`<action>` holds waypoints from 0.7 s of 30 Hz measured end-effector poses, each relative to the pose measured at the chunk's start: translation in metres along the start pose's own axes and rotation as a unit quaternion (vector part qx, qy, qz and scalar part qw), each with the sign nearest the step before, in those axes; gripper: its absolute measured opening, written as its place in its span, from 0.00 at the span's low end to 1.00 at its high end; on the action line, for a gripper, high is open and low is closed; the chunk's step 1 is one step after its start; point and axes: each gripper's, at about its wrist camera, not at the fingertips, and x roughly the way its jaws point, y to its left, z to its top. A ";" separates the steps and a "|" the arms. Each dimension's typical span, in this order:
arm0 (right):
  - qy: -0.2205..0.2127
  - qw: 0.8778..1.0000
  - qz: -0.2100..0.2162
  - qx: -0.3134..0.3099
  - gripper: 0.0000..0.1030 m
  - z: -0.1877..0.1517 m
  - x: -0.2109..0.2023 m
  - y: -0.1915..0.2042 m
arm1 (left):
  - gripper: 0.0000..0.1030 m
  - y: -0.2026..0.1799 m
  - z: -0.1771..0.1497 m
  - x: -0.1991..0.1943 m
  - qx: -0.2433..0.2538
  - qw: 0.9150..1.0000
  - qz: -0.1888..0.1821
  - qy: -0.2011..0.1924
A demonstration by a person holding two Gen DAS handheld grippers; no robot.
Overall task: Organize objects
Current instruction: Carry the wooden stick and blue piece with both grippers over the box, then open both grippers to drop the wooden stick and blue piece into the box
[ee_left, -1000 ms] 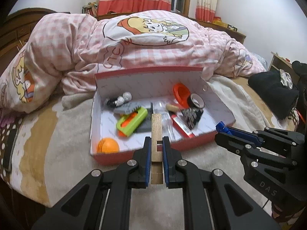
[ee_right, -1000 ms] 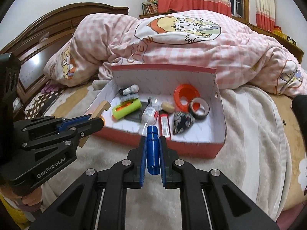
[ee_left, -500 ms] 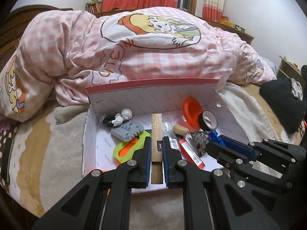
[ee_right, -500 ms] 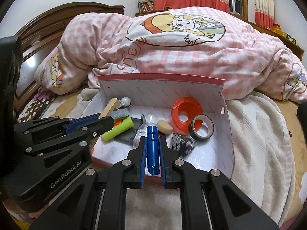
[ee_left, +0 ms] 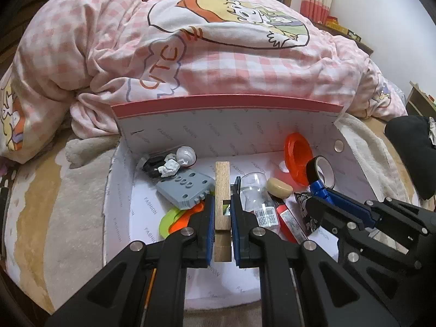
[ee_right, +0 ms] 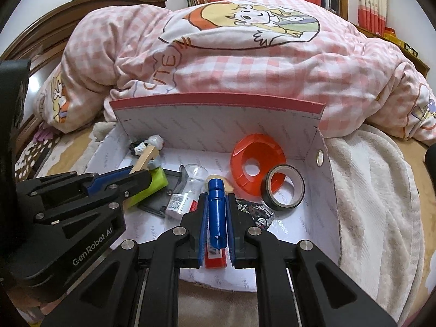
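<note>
An open red-edged box [ee_left: 226,106] is seen on a bed, in front of a heaped pink checked quilt [ee_left: 190,54]. Many things are already gathered inside it: a grey block [ee_left: 185,190], a small figure [ee_left: 174,163], a clear bottle [ee_left: 256,190], an orange funnel [ee_right: 257,163], a tape roll [ee_right: 283,189] and a green item [ee_right: 152,185], among others. The left gripper [ee_left: 222,212] is clenched on a wooden clip [ee_left: 222,188], which is held over the middle of the box. The right gripper [ee_right: 216,218] is clenched on a blue tube [ee_right: 216,207], which is held over the near part of the box, beside the tape roll. Neither piece is yet set down. The task is judged to be well advanced, with these two releases still to be made; whether more things wait outside the box cannot be told.
</note>
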 end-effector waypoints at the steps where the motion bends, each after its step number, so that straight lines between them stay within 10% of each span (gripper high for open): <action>1: 0.002 1.000 0.000 0.001 0.13 0.000 0.002 0.000 | 0.10 0.000 0.001 0.002 0.000 1.000 0.000 0.001; 21: 0.021 1.000 0.000 -0.003 0.15 0.001 0.023 0.000 | 0.10 0.001 0.004 0.024 0.010 1.000 0.015 0.007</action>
